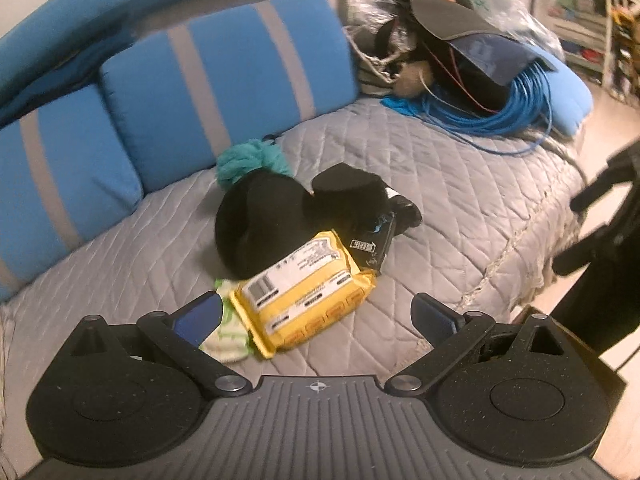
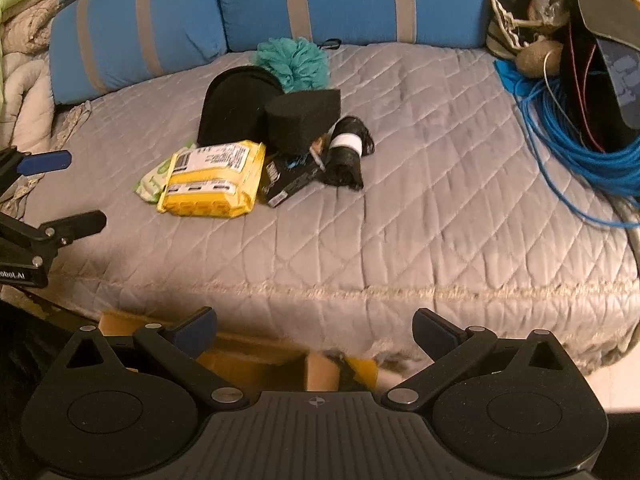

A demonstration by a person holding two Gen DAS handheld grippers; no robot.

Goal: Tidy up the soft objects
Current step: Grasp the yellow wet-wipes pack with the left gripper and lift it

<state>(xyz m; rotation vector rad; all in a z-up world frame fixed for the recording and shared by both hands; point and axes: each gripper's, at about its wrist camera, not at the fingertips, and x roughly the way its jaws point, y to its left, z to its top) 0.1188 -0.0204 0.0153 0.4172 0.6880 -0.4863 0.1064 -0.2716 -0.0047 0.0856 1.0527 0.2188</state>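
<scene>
Left wrist view showed the left claw (image 1: 318, 316) wide open and empty, poised just short of the yellow plastic wipes pack (image 1: 304, 290) on the grey quilted bed (image 1: 460, 200). Right wrist view showed the right claw (image 2: 314, 330) also wide open and empty, held back past the bed's edge over a brown cardboard box (image 2: 256, 364), well apart from the pile.

Risks, judged from this layout:
- The pack lay tilted on a green-and-white cloth item (image 1: 226, 344); closing on the pack could catch that cloth and drag both.
- The pack's upper edge touched the large black rounded foam piece (image 1: 256, 224), so a lift might tip or roll it.
- The black printed carton (image 1: 372, 246) sat just beside the pack and could get nudged.
- Blue coiled cable (image 1: 516, 108) lay well apart, so snagging seemed unlikely.

Appearance: 1 pile mid-bed, near the blue striped cushions (image 1: 224, 80). It held a teal fluffy pom-pom (image 2: 294, 64) at the back, 2 black foam pieces, the smaller black wedge (image 2: 304, 120) leaning on the larger, and a black roll with a white band (image 2: 346, 156).
</scene>
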